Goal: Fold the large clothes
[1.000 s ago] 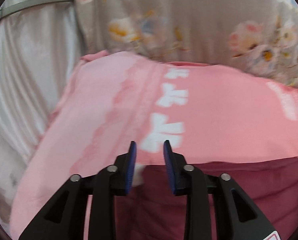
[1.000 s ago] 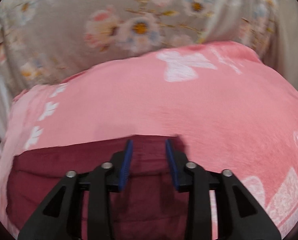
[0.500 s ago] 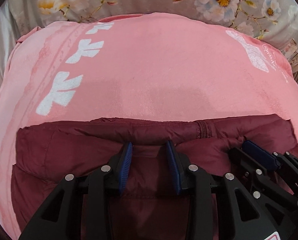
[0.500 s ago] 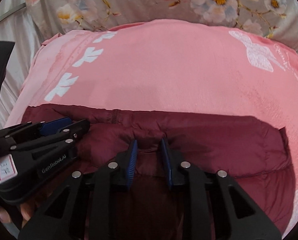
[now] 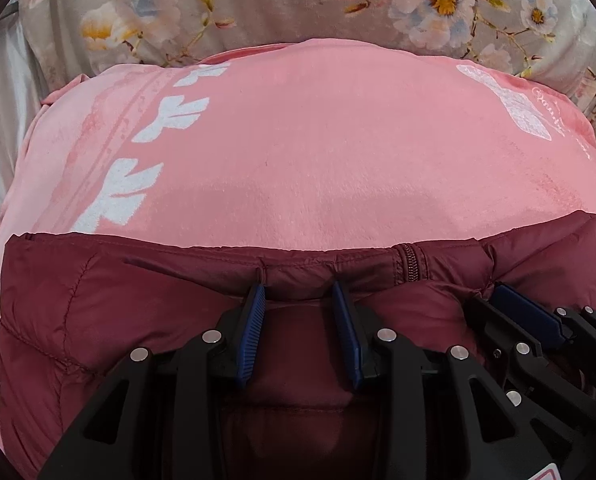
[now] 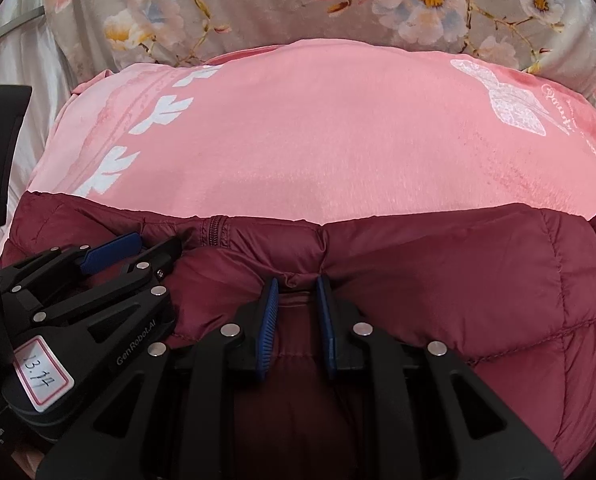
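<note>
maroon puffer jacket (image 5: pixel 98 320) lies on a pink blanket (image 5: pixel 317 152) spread over a bed with a floral cover (image 5: pixel 258 0). the jacket's folded edge runs left-right across both views, right at the fingertips; its long axis is crosswise to both sets of fingers. zipper (image 5: pixel 411 264) sits in that edge, between the two grippers.

left gripper (image 5: pixel 299 294): fingers apart, with jacket fabric bunched between the blue pads at the tips; whether they actually pinch it i cannot tell. right gripper (image 6: pixel 298 286): fingers closer together, a pucker of the edge seam caught between the tips, looks clamped on the jacket.

the two grippers sit side by side near the middle of the edge, left one on the left of the zipper, right one on the right. in the right wrist view the left gripper (image 6: pixel 134 248) is just beside, angled in toward the zipper (image 6: pixel 214 230). neither is clearly nearer to the edge; both are on it.

judgement: the next move turns on the bare pink blanket ahead, beyond the edge, or on carrying the edge back over the jacket body under the grippers.

writing: "genrobot.ai" on the left gripper body, and a pink-bordered label (image 6: pixel 44 380) handwritten "13.14". white cursive script on the blanket near a white butterfly print (image 6: pixel 509 100), not readable. white leaf prints (image 5: pixel 118 196) at left.
</note>
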### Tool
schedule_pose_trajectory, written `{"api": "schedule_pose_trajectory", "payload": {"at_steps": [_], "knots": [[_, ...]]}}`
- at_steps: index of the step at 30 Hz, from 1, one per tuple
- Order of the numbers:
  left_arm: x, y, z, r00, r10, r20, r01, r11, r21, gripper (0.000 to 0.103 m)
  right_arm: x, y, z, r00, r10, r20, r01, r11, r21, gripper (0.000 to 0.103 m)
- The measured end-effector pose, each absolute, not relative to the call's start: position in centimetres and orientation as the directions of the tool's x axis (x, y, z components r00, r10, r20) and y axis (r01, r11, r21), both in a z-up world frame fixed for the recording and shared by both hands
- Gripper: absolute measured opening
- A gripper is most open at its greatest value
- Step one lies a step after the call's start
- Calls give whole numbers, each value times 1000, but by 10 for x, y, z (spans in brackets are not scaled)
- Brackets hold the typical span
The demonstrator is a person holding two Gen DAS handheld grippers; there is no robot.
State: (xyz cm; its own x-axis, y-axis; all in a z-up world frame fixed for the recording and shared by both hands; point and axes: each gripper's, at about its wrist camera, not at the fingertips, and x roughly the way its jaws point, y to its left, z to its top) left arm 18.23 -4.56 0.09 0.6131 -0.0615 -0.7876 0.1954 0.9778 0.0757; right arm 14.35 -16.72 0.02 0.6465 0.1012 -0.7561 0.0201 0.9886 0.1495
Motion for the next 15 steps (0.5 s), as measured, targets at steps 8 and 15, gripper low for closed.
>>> {"api": "schedule_pose_trajectory", "payload": {"at_steps": [8,15], "knots": [[182,-47,-1,627,-55,-777,189,979,83,34,144,-169,-1,651,115,-750,27,984,174,18],[181,-48,-1,631,-50,-775,185,979,87,34,144,-168,-1,653,120,-748,29,983,183,18]]}}
